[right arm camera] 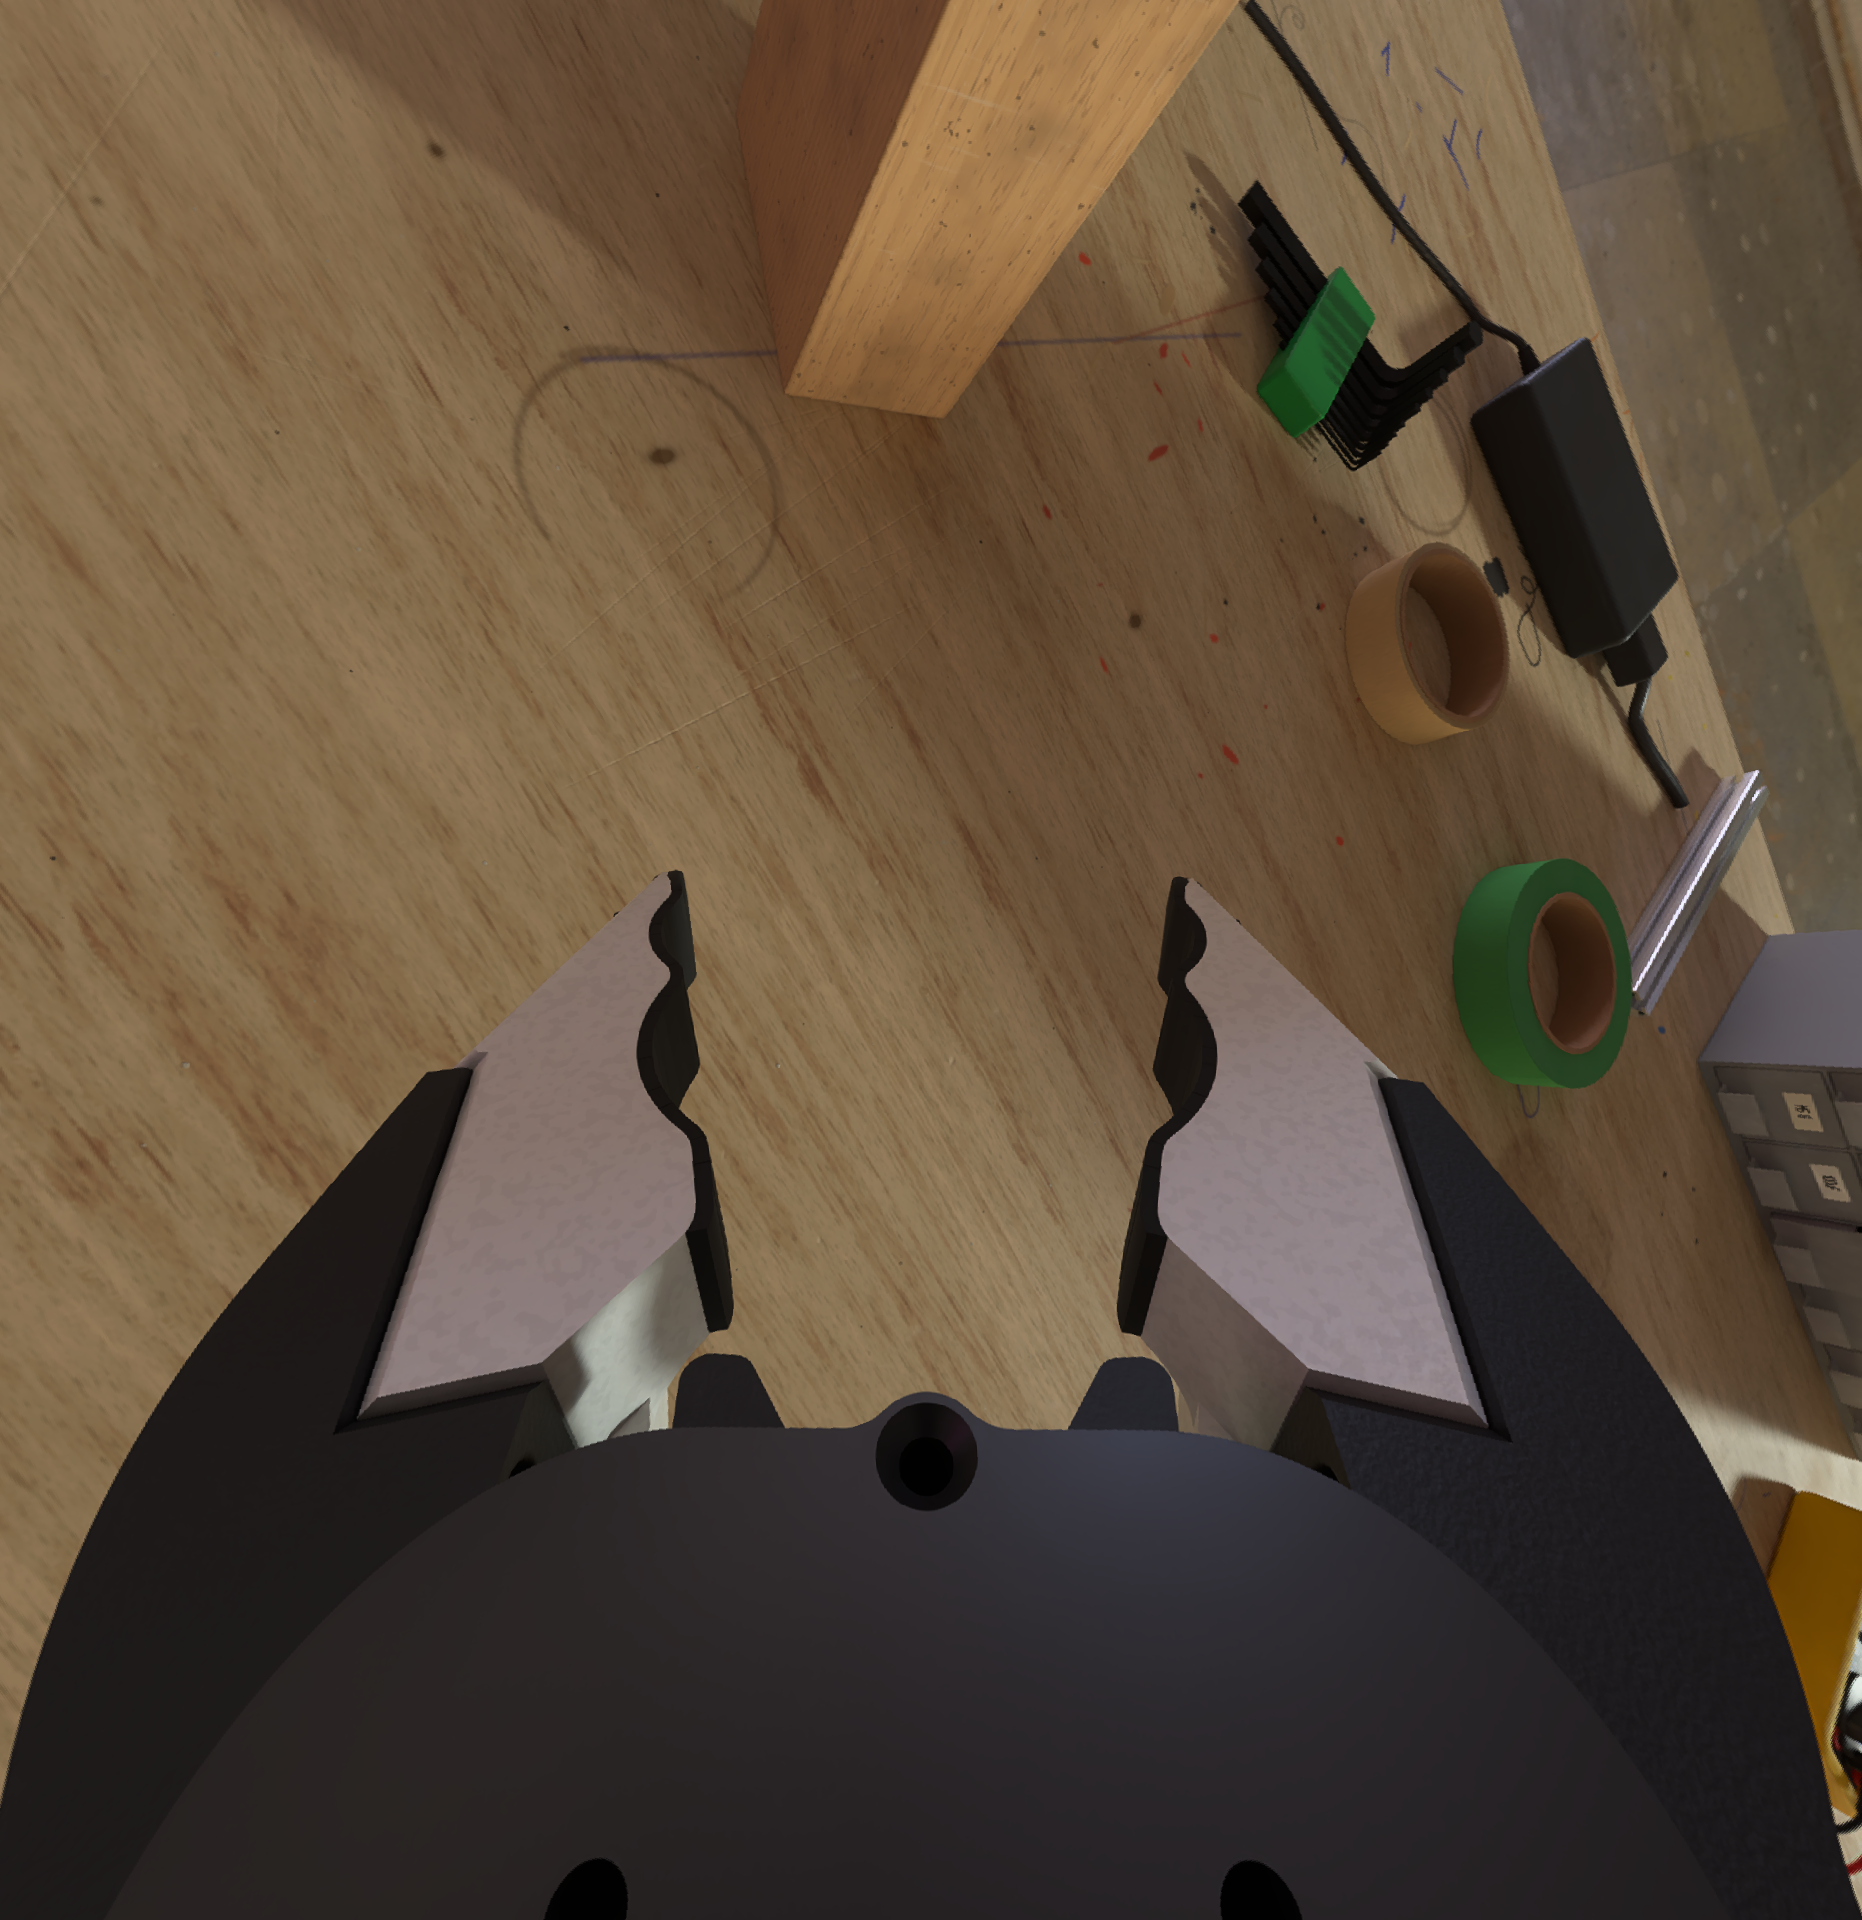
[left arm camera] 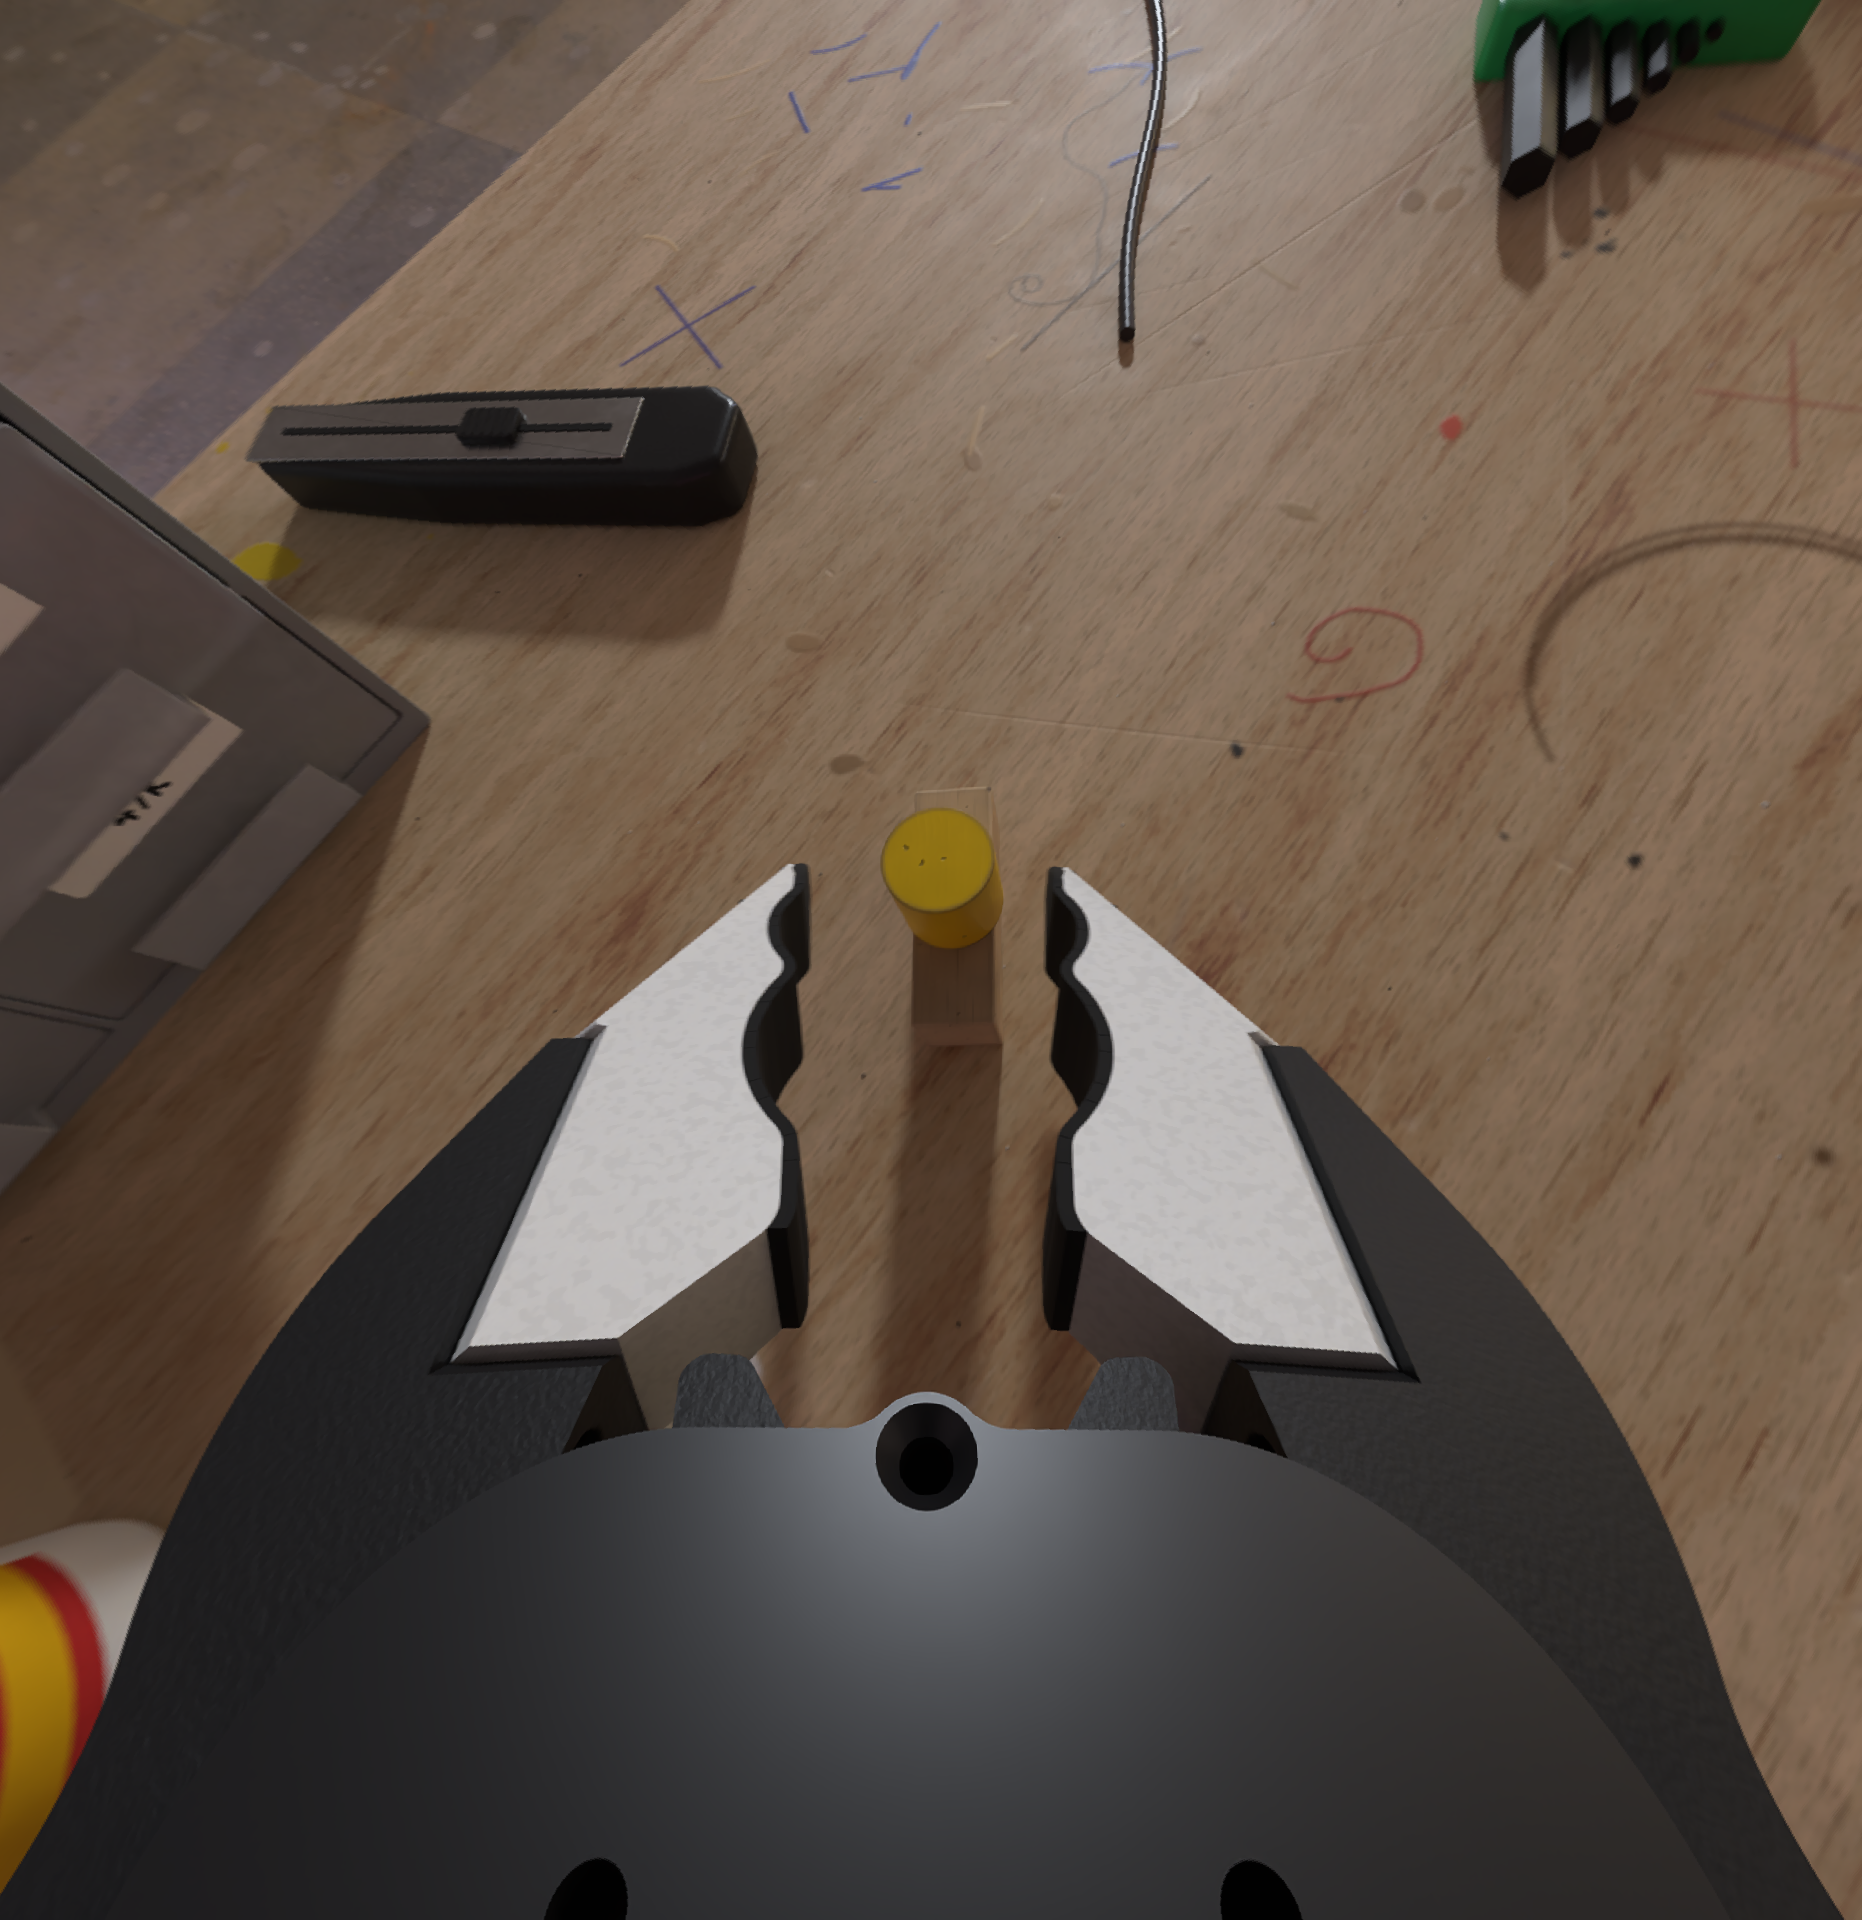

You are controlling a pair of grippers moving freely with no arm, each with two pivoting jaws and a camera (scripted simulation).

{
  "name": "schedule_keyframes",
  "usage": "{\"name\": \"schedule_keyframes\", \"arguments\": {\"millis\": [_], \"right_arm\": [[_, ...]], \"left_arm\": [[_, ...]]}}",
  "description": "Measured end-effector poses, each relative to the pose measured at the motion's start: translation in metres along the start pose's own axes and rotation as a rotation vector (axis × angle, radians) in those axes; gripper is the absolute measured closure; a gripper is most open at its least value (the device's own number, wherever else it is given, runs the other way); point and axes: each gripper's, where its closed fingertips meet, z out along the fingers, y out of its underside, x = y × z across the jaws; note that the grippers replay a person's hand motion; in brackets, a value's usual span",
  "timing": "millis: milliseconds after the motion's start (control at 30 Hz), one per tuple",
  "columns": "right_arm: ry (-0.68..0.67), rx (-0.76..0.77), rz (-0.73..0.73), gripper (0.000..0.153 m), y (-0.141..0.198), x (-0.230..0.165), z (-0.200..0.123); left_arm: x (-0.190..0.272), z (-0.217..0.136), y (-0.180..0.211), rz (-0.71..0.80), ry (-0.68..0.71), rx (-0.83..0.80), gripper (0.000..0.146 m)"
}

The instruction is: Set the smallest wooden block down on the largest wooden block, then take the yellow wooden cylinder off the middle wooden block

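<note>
Left gripper (left arm camera: pixel 927 883): fingers apart, nothing between the pads, nothing touched. I have it poised above the yellow cylinder (left arm camera: pixel 942 878), which stands upright on a small pale wooden block (left arm camera: pixel 953 997) lying on the workbench (left arm camera: pixel 1322 935). The cylinder sits in line with the gap but below and just ahead of the fingertips, clear of both.

Right gripper (right arm camera: pixel 925 883): fingers wide apart, empty, over bare bench (right arm camera: pixel 387 727). Nothing near its tips.

Step in hand, as I judge it: the approach to the cylinder. Whether the smallest block already rests on the largest I cannot tell from these views (the top of the big block is cut off by the frame edge).

Next move calls for: bringing the left gripper down until the pads flank the cylinder's sides, closing gently, then lifting straight up so the slim block beneath is not dragged or tipped.

Outward, left view: black utility knife (left arm camera: pixel 511 452) well off to the left; grey drawer cabinet (left arm camera: pixel 179 748) at the left edge; thin metal cable (left arm camera: pixel 1145 177) far ahead; green hex key set (left arm camera: pixel 1623 62) top right; red-and-yellow bottle (left arm camera: pixel 33 1683) at lower left.

Outward, right view: large wooden block (right arm camera: pixel 958 197) well ahead; hex key set (right arm camera: pixel 1316 353); black power adapter (right arm camera: pixel 1571 499); tan tape roll (right arm camera: pixel 1426 644); green tape roll (right arm camera: pixel 1540 971).
</note>
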Motion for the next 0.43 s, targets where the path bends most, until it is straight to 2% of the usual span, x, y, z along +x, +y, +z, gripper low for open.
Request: {"name": "schedule_keyframes", "arguments": {"millis": [100, 200, 300, 433], "right_arm": [[0.0, 0.004, 0.002, 0.062, 0.001, 0.0, 0.001], [-0.003, 0.011, 0.004, 0.062, 0.001, -0.001, 0.002], [0.004, 0.041, 0.0, 0.062, -0.005, 0.0, 0.002], [0.048, 0.16, -0.037, 0.066, -0.03, 0.002, 0.002]], "left_arm": [[0.002, 0.003, -0.001, -0.046, 0.033, 0.005, 0.124], [-0.003, -0.008, -0.007, -0.046, -0.016, 0.026, 0.125], [-0.004, -0.043, -0.037, -0.089, -0.062, 0.215, 0.125], [0.026, -0.122, -0.092, -0.077, -0.038, 0.568, 0.125]]}}
